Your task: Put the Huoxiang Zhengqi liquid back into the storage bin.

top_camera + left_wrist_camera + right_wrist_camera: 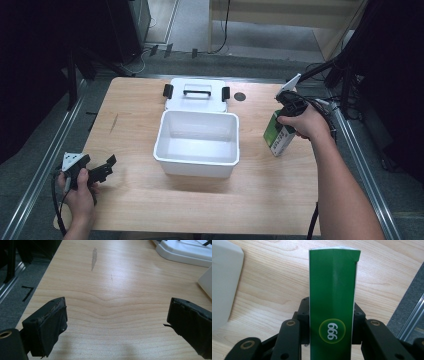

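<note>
A green and white carton (278, 136) marked "999" (332, 302) hangs tilted to the right of the white open box (196, 159), its low end close to the table. My right gripper (286, 112) is shut on it, one jaw on each side of its narrow green face (332, 312). The box's inside holds nothing that I can see. Its lid (196, 102), with a black handle and two black latches, lies flat just behind it. At the table's front left corner, my left gripper (106, 167) is open over bare wood (116, 317) with nothing between its jaws.
A small black round mark (240, 96) sits on the table right of the lid. The lid's edge (185, 252) and a corner of the box (206, 281) lie ahead of the left gripper. Metal rails run along both sides of the table, and dark stands rise at the back right.
</note>
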